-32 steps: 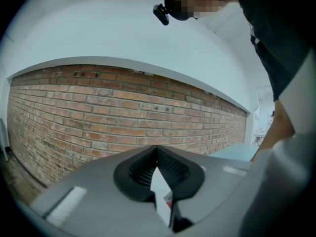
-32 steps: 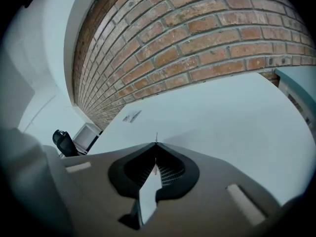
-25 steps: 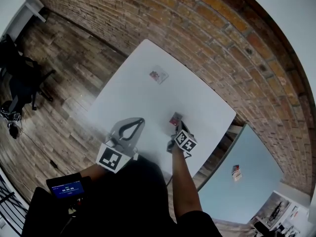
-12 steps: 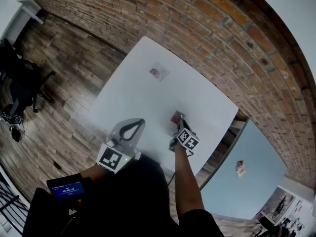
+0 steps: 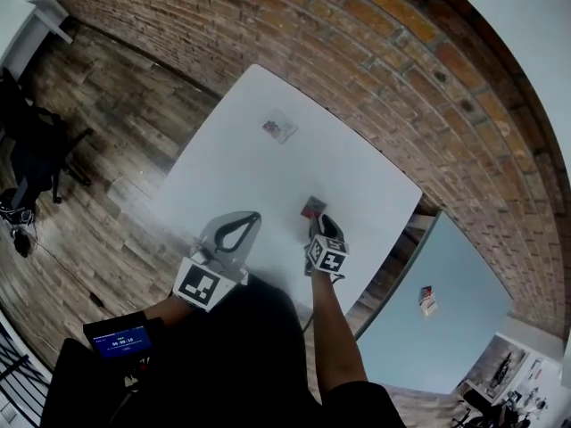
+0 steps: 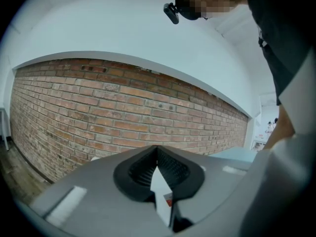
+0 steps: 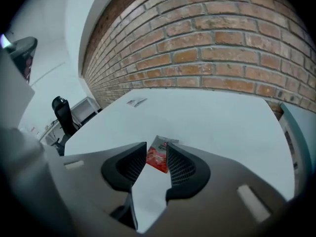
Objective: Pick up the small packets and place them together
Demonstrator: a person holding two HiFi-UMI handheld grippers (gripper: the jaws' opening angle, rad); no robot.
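Right gripper (image 7: pixel 157 147): jaws just opened, gripping nothing; red packet (image 7: pixel 158 158) lies loose on table (image 7: pixel 212 117) at their tips. Left gripper (image 6: pixel 157 152): closed, empty.

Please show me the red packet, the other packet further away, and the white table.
red packet (image 5: pixel 312 207): head view, its middle.
far packet (image 5: pixel 278 128): head view, its middle.
white table (image 5: pixel 232 169): head view, bare top, left part.

This looks like an office or studio-type workroom. A bare brick wall (image 5: pixel 375 52) runs along a plain white tabletop (image 5: pixel 241 168), and the floor (image 5: pixel 116 123) is dark wooden planks. A black swivel office chair (image 5: pixel 36 150) stands to one side, with a second, pale blue table (image 5: pixel 401 346) nearby.
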